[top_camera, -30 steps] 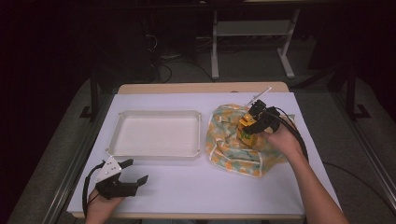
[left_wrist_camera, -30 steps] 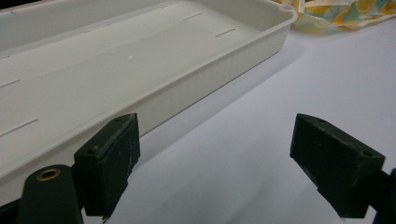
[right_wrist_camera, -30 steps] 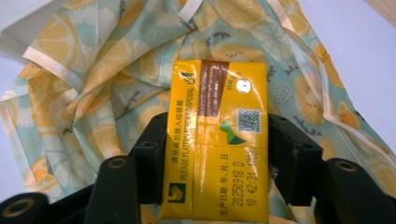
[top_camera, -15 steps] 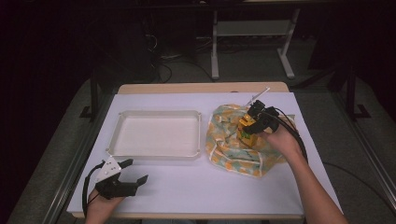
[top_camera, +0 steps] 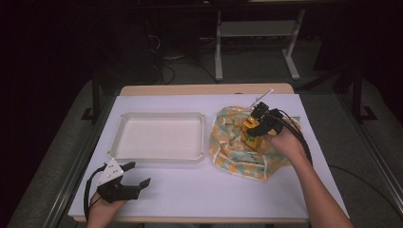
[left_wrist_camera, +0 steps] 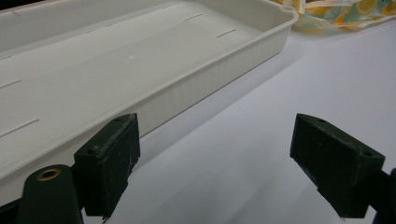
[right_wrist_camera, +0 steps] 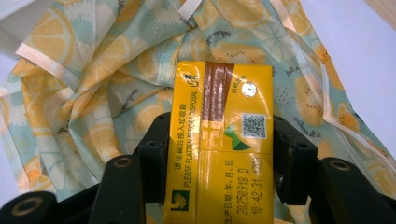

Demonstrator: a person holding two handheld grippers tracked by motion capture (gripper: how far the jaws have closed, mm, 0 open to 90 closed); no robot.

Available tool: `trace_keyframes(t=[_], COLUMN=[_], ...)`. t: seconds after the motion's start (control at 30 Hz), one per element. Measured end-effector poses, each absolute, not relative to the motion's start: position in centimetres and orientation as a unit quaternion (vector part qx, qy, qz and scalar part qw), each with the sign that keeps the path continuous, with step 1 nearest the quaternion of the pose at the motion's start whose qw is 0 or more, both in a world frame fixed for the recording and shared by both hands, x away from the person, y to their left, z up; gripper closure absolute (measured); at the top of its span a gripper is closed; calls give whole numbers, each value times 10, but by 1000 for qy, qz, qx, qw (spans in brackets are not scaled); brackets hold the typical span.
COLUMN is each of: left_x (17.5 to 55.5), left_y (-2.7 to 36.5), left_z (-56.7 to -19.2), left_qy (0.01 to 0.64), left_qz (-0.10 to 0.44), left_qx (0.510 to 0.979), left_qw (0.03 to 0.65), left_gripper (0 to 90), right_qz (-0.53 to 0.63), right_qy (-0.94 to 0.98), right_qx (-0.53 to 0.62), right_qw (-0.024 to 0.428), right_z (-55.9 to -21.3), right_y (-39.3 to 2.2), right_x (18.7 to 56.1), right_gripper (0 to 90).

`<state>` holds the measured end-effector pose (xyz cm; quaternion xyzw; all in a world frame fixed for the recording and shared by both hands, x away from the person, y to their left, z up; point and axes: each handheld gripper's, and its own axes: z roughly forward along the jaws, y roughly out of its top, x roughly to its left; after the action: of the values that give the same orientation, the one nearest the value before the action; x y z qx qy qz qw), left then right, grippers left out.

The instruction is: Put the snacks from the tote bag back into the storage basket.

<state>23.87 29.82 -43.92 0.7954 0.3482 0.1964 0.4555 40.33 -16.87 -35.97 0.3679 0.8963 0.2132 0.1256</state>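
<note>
A yellow drink carton is clamped between the black pads of my right gripper, whose jaws have just been closing on its sides. In the high view the carton is held just over a crumpled lemon-print cloth bag at the right of the table, with the right gripper coming in from the right. My left gripper rests at the front left, open and with nothing between its fingers. In the left gripper view its jaws point at the near wall of a white tray.
The shallow white tray lies left of centre on the white table cover, beside the cloth bag. A thin white stick juts up behind the right gripper. Dark floor and a metal stand lie beyond the far edge.
</note>
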Motion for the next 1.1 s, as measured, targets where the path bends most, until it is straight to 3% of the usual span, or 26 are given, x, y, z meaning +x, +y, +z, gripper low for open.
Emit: trace_keyframes(t=[1.1], left_x=[239], left_y=[300], left_z=[-439], left_qy=[350], left_qz=[196], left_qx=[796], left_qw=[454], left_gripper=[158], right_qz=[208], right_qy=[901], right_qx=[363], right_qw=[114], right_z=[-355], right_y=[-171], right_x=[408], right_gripper=[494])
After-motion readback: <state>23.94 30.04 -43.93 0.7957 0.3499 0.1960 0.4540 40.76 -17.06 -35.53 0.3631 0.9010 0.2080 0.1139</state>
